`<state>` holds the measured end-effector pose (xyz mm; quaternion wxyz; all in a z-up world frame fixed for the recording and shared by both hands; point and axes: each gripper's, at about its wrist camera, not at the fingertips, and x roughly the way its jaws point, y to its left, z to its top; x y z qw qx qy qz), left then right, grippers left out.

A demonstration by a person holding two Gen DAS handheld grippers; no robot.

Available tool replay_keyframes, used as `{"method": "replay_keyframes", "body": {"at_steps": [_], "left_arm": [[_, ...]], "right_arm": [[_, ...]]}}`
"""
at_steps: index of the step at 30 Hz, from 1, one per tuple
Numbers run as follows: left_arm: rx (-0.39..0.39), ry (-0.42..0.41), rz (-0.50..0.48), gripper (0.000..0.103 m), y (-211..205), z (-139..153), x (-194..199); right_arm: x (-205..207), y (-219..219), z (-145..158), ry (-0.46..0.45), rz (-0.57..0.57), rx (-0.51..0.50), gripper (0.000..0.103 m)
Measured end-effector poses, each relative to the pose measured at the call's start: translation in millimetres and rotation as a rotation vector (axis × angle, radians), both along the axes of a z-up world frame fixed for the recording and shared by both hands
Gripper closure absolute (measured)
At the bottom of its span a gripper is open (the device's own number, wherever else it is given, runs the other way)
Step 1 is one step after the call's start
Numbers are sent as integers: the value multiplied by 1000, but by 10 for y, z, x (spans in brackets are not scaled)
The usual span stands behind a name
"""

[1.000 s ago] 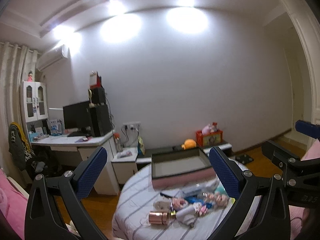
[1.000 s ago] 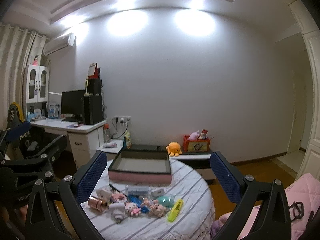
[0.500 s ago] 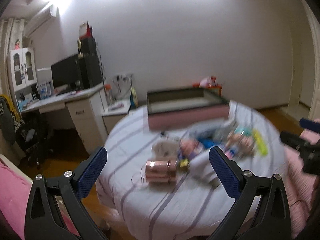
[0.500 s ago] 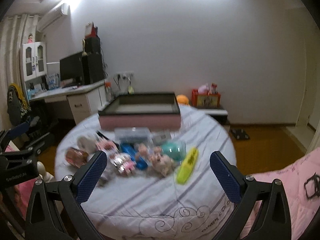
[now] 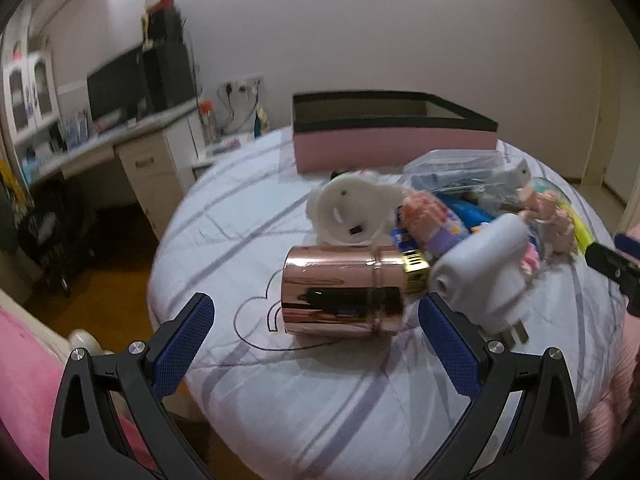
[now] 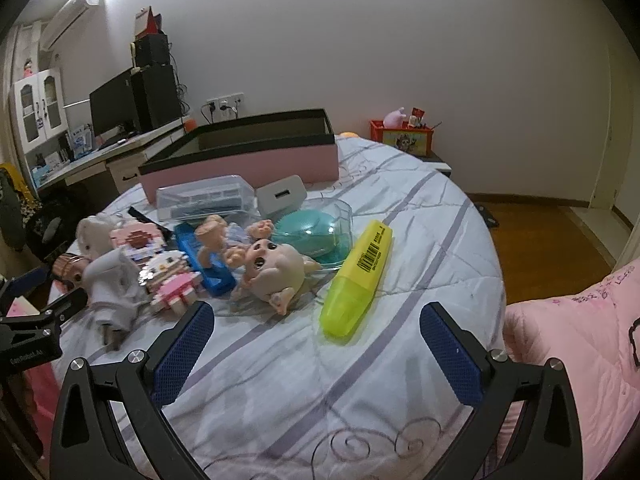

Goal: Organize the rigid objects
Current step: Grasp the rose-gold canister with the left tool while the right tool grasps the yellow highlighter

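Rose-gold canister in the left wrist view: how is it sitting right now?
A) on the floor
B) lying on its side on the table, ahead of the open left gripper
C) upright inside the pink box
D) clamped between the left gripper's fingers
B: the rose-gold canister lies on its side on the striped table, just beyond the open left gripper, touching neither finger.

Home bedroom, doubling as study. Round bed (image 6: 420, 216) under striped white quilt, pink quilted bedding (image 6: 580, 344) at its right edge. Wall air conditioner (image 6: 70, 14) high in left corner. White desk (image 5: 132, 144) with monitor (image 6: 110, 106) and speakers, glass-door cabinet (image 6: 38, 106) beside it. Wood floor (image 6: 536, 232); red toy box (image 6: 402, 136) against the far wall.
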<state>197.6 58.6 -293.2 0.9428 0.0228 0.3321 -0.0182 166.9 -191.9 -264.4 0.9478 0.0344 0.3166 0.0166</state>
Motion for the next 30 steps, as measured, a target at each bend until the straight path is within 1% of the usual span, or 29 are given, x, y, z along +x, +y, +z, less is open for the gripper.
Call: {"method": "replay_keyframes", "body": {"at_steps": [3,4,7,10,13,14,16,18,20,23,25,26,27,29,30], "left_arm": [[-53,42,12,0,65,-91,106],[-57,46,17,0,80,-97,120],[-47,53,29,0,88,-128,174],[-19,58,23,0,55,-140,217],[-26,40,11,1,79,-147,189],[-28,37,3,4,80,-145,179],[-30,27,-16,14,80,-118,162],[-33,15,-26,36,68,-92,141],[-40,15,-32,48,55,-89,131],[-26,26,-42,48,35,-80,154],[-35,43,-59,47,48,-71,188],[-37,49,-63,42,54,-73,193],[-39,55,-67,41,53,-74,202],[-26,59,-70,41,37,-74,202],[-19,56,-68,43,28,-71,201]], "right_arm": [[100,-42,-34,11,-19,4,0],[116,-73,-44,13,-23,6,0],[196,-129,-68,32,-43,7,0],[270,-195,-121,57,-48,10,0],[300,-253,-163,64,-32,37,0],[305,-266,-173,68,-28,46,0],[319,-288,-195,70,-19,56,0],[329,-283,-212,72,-5,46,0],[350,-261,-202,80,2,35,0],[377,-280,-155,77,-2,62,0],[356,-320,-83,56,0,103,0],[336,-351,-48,40,-1,126,0],[321,-381,-27,31,-16,133,0],[317,-426,-15,25,-39,138,5],[339,-445,-26,33,-50,136,11]]}}
